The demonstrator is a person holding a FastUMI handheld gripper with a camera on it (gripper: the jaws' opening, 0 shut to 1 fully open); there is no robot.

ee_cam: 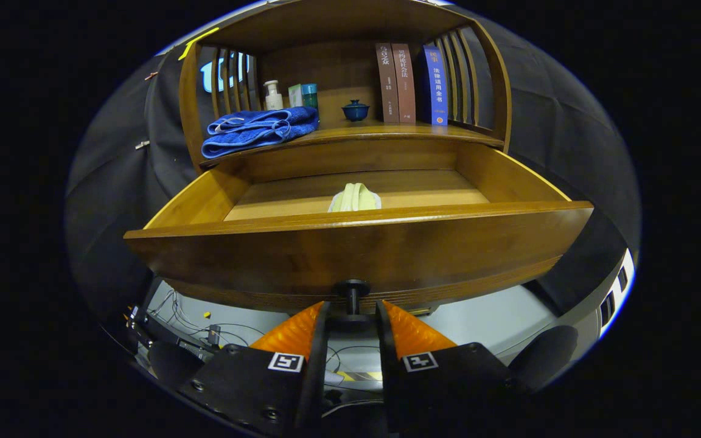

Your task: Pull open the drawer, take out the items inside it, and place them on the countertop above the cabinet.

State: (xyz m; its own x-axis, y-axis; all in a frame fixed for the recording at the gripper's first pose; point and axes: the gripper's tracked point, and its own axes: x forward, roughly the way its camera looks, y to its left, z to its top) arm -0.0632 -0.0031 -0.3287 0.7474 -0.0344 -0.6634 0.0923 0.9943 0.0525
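Here tool (353, 313) grips one knob (353, 291); drawer (356, 243) holds one cloth (355, 198)

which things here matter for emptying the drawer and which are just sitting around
Job:
open wooden drawer
black drawer knob, between the gripper fingers
pale yellow folded cloth inside the drawer
wooden countertop

Lying about:
blue folded towel
white pump bottle
dark blue lidded cup
upright books
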